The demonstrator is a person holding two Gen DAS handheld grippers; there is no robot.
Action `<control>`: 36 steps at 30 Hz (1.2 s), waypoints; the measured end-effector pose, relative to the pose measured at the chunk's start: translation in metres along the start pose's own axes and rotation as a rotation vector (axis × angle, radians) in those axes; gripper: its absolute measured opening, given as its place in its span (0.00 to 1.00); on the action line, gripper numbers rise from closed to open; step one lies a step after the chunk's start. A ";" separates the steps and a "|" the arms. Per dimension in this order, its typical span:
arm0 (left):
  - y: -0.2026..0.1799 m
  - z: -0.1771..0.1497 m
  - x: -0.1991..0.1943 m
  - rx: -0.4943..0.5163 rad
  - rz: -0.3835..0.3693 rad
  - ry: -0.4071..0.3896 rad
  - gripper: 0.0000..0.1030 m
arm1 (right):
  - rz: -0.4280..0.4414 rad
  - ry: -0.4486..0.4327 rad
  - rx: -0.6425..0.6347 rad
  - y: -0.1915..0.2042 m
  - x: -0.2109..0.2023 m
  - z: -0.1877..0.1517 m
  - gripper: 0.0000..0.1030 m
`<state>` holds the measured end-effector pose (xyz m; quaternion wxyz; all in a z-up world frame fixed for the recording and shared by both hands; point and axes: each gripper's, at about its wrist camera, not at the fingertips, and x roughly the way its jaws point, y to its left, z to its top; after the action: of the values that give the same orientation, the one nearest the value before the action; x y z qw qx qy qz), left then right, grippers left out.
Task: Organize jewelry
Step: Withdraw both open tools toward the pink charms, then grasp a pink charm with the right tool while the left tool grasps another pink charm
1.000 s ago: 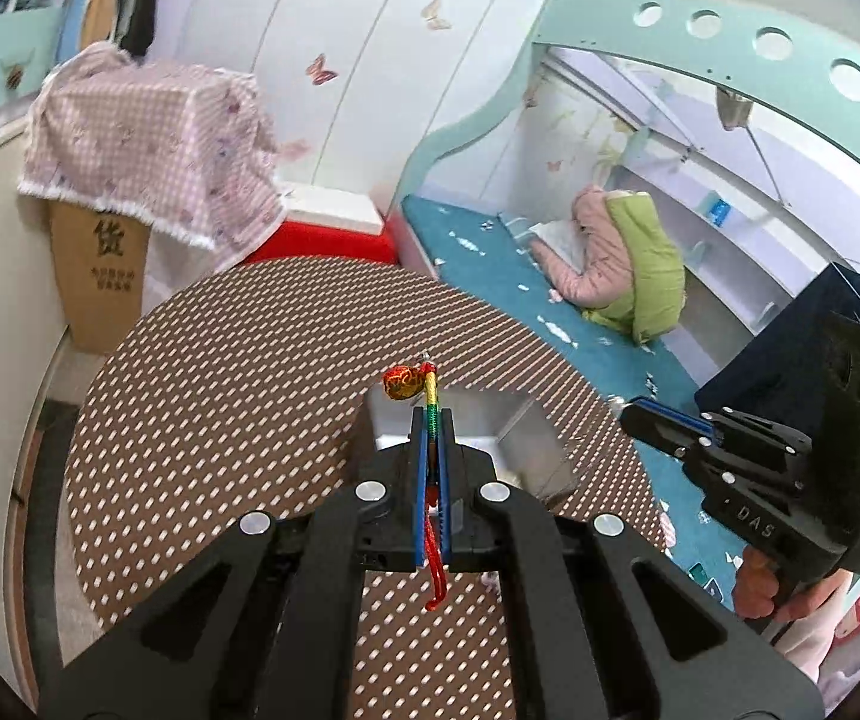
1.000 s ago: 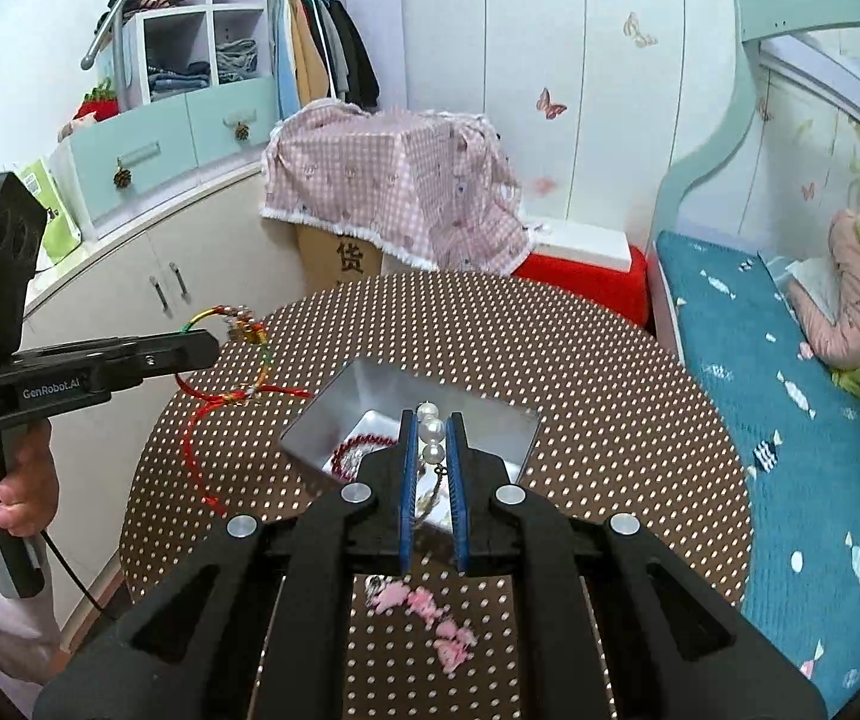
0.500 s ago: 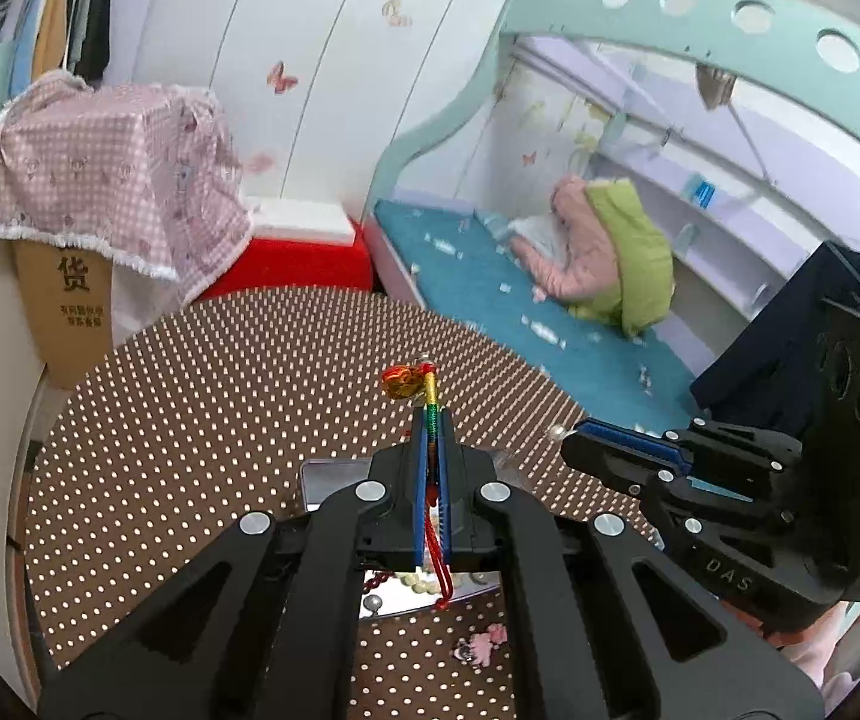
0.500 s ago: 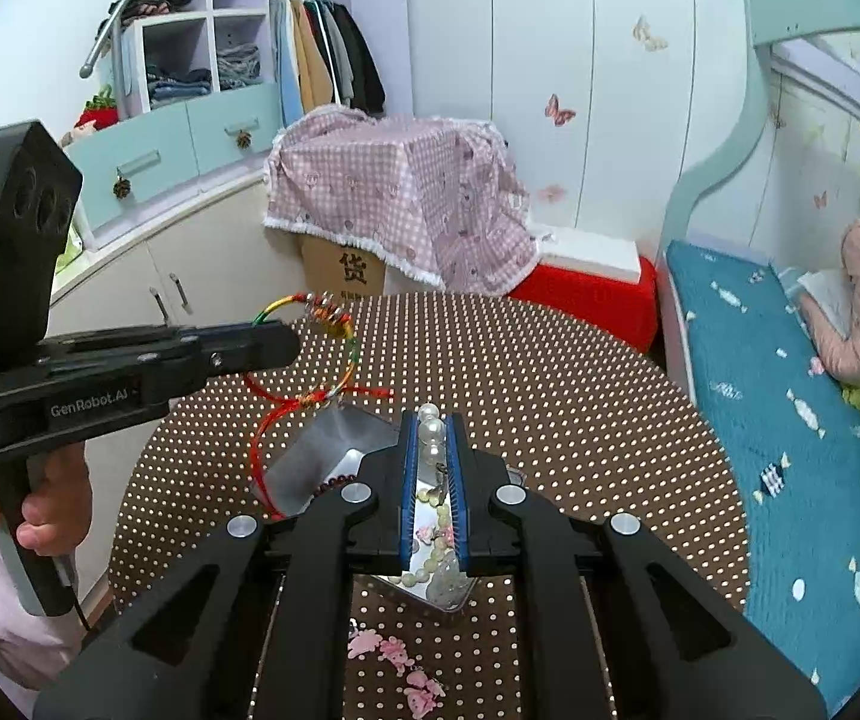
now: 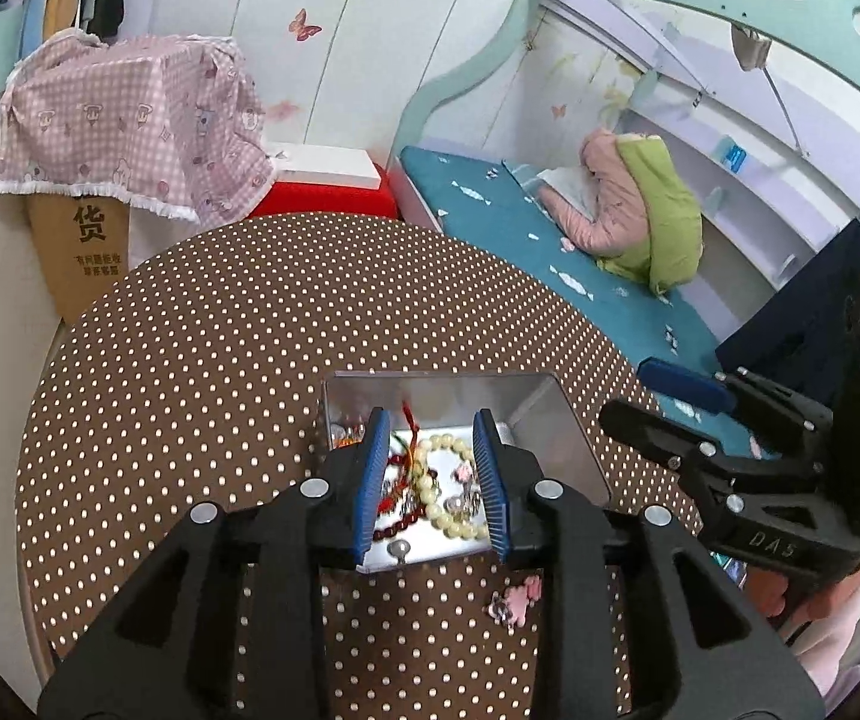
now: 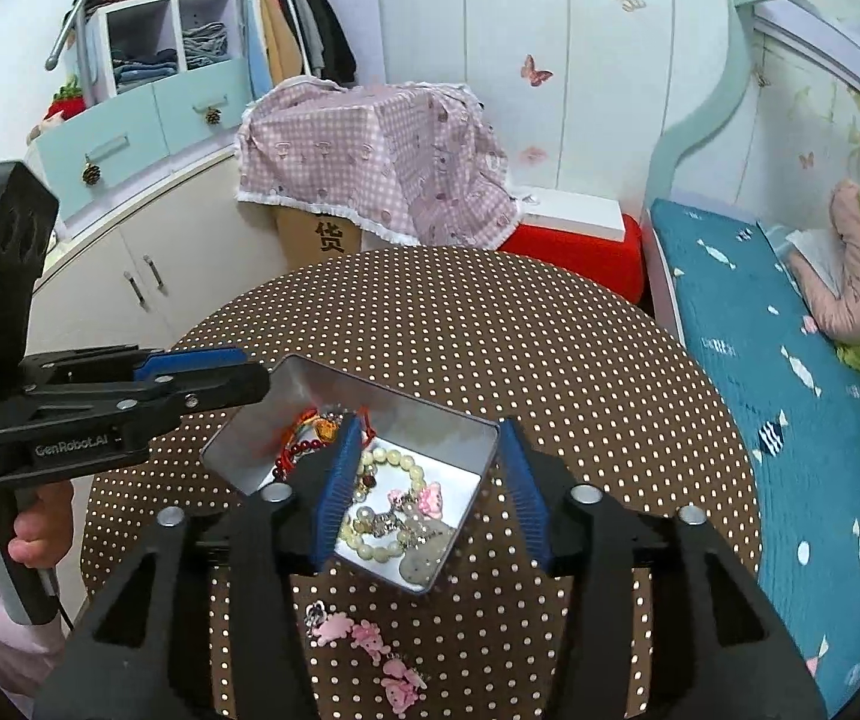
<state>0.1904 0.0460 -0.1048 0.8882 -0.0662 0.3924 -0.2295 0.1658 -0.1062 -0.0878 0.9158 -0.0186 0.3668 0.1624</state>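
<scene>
A silver metal box (image 5: 538,408) (image 6: 304,384) sits on the round brown dotted table (image 5: 220,330) (image 6: 520,330). Inside lie a cream pearl bracelet (image 5: 451,480) (image 6: 391,462), a dark red bead bracelet (image 5: 397,531) (image 6: 295,456), a red braided cord bracelet with a gold charm (image 5: 409,423) (image 6: 316,423) and pink charms (image 6: 427,498). My left gripper (image 5: 433,483) is open and empty above the box. My right gripper (image 6: 430,489) is open and empty above the box too. A pink charm bracelet (image 5: 514,597) (image 6: 370,645) lies on the table beside the box.
A bed with a teal sheet (image 5: 580,264) (image 6: 790,360) stands right of the table. A cardboard box under a pink checked cloth (image 5: 124,120) (image 6: 370,150) and a red box (image 5: 322,192) (image 6: 580,252) stand behind. White cabinets (image 6: 130,276) are at the left.
Both grippers have opened over the box. The left one has let go of the red braided cord bracelet and the right one of the pearl bracelet; both now lie in the box.
</scene>
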 end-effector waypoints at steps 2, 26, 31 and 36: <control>-0.005 -0.007 -0.002 0.012 0.004 0.007 0.30 | -0.023 0.002 0.012 -0.003 -0.003 -0.004 0.59; -0.055 -0.106 0.017 0.144 0.037 0.062 0.66 | -0.185 0.070 0.222 -0.036 -0.016 -0.102 0.92; -0.061 -0.113 0.027 0.176 0.043 0.033 0.66 | -0.156 -0.007 0.235 -0.035 -0.027 -0.114 0.92; -0.060 -0.116 0.043 0.195 0.070 0.066 0.52 | -0.122 -0.047 0.230 -0.037 -0.033 -0.123 0.92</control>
<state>0.1098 -0.0200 -0.1947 0.8846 0.0418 0.3991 -0.2375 0.0731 -0.1698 -0.1581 0.9283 0.0682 0.3599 0.0635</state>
